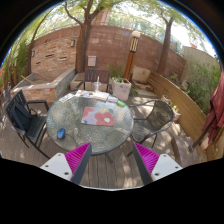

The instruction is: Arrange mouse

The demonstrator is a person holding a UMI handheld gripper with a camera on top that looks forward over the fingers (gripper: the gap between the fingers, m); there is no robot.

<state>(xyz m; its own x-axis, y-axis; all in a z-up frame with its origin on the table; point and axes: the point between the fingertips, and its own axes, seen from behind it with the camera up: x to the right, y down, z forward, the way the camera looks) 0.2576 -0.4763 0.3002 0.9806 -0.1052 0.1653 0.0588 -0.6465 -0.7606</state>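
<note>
Open and empty, my tongs (112, 160) hover over patio decking, two pink pads (76, 158) spread wide. One blue mouse (60, 133) sits well ahead on one round glass table (88, 103), two dark chairs (28, 118) flanking.

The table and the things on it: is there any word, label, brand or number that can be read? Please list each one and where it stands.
None can be read.
The red and white sheet on the table may carry print, but it is too small to tell.
The mouse shows no legible brand.
The gripper bears no visible text; its fingers are open, short of the table.
</note>
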